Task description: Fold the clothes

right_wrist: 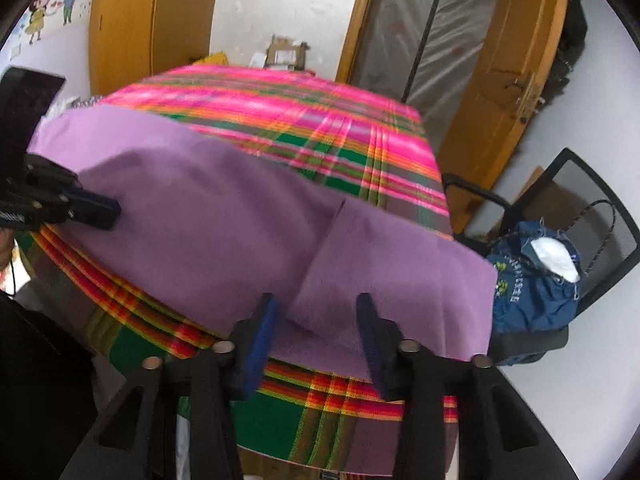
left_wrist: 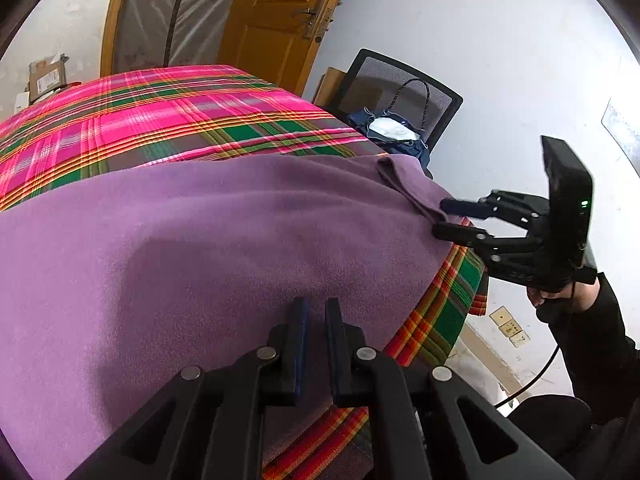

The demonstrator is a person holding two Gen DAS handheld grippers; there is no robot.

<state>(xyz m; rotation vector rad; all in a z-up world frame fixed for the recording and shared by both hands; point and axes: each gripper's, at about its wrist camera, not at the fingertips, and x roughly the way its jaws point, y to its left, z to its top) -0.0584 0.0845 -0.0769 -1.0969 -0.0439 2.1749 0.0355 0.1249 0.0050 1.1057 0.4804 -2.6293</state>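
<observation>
A cloth (left_wrist: 200,248) lies spread on the near part of the covered desk (left_wrist: 160,112). The left tool (left_wrist: 316,320) sits at its near edge, the right tool (left_wrist: 448,216) at its corner. Behind that corner stands a chair (left_wrist: 420,92) with a bag (right_wrist: 532,284) on its seat.

Plaid tablecloth (left_wrist: 168,120) covering the table. Black mesh chair (right_wrist: 600,216) standing beside it, holding a blue bag (right_wrist: 532,292). Wooden door (left_wrist: 276,20) behind; cardboard box (right_wrist: 286,54) sitting beyond the table.
</observation>
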